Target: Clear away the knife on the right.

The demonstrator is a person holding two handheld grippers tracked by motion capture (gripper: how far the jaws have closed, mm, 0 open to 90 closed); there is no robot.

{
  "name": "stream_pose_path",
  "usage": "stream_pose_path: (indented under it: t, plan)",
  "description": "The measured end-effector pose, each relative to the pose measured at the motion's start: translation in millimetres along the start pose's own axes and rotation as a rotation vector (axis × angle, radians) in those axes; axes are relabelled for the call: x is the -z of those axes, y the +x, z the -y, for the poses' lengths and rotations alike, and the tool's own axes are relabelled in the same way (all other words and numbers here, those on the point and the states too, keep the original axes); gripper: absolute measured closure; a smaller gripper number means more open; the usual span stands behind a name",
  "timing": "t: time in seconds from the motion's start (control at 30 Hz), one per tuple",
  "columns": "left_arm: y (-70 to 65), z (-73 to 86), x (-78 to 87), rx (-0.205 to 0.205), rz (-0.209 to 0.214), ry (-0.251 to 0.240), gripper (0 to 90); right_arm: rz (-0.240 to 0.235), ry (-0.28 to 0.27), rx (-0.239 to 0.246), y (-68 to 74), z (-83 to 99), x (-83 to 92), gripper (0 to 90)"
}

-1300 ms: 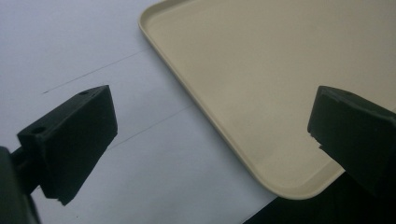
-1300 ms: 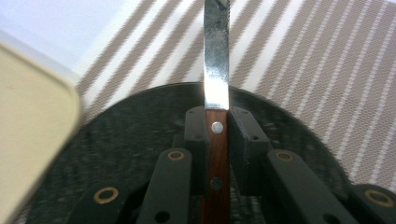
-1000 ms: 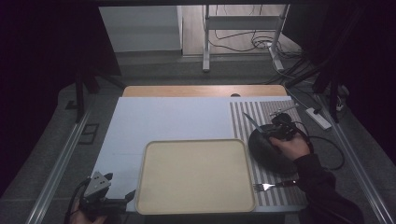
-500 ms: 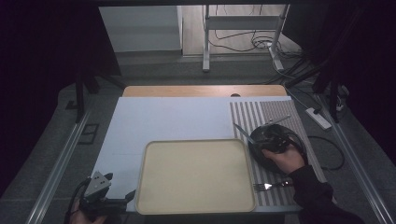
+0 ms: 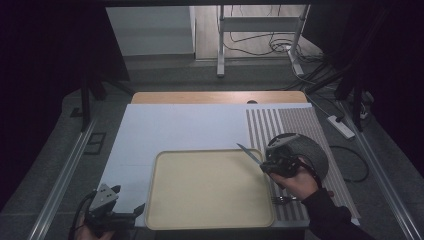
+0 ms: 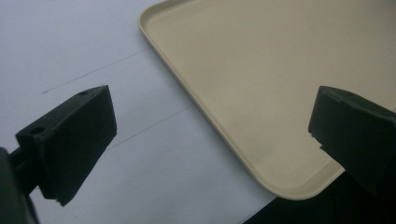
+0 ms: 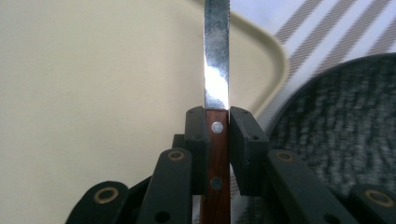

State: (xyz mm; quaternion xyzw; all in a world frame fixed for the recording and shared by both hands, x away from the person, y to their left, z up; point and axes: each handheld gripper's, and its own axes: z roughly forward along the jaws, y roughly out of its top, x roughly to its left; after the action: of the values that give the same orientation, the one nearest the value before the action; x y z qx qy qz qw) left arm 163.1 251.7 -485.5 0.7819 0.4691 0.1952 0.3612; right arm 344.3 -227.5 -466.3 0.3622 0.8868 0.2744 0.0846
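High view: we take the beige tray (image 5: 210, 190) as landmark. It sits on a white table cover (image 5: 170, 130), near edge flush with the table front. No readable brand, label or writing that we can make out. The right gripper (image 5: 274, 162) is at the tray's far right corner, held by the person's right hand (image 5: 295, 182), dark sleeve coming in from the bottom. It pinches a knife (image 5: 248, 153); the blade sticks out over the tray's far right corner, tip pointing up-left. Right of the tray we see a striped placemat (image 5: 300, 130) with a dark speckled plate (image 5: 312, 152) on it, partly behind the gripper. A fork (image 5: 282, 200) lies on the mat just beside the tray's right edge, near the front. The left gripper (image 5: 122, 216) sits off the tray's near left corner, jaw tips close to the tray rim, grey three-cornered plate on top.

Left gripper view: jaws spread wide, nothing between the pads. Between them we see the tray's corner and rim, and the white cover with faint lines. No writing.

Right gripper view: jaws pressed onto the knife (image 7: 216, 98). Handle is reddish-brown wood with two metal rivets, clamped right at the blade end; the blade is shiny steel, narrow, with what look like fine serrations near the top. It runs straight up the frame, over the tray (image 7: 93, 93). Plate (image 7: 336, 126) is right of the tray, striped mat (image 7: 322, 28) beyond. No brand mark legible on the blade.
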Motion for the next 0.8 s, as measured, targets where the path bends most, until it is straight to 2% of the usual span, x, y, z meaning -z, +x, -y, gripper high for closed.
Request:
stream_pose_path:
  t: [0.43,0.57,0.8]
  plan:
    - [-0.1,0.0,-0.2,-0.002,-0.001,0.0,1.1,-0.053,0.024,0.075,43.2,-6.9,-14.1,78.4]
    - [-0.1,0.0,-0.3,-0.001,-0.001,0.001,1.1,-0.064,0.033,0.081,50.6,-8.1,-20.4,78.4]
    - [-0.2,0.0,-0.2,-0.002,0.0,0.0,1.2,-0.048,0.063,0.095,55.2,-3.2,-34.9,78.3]
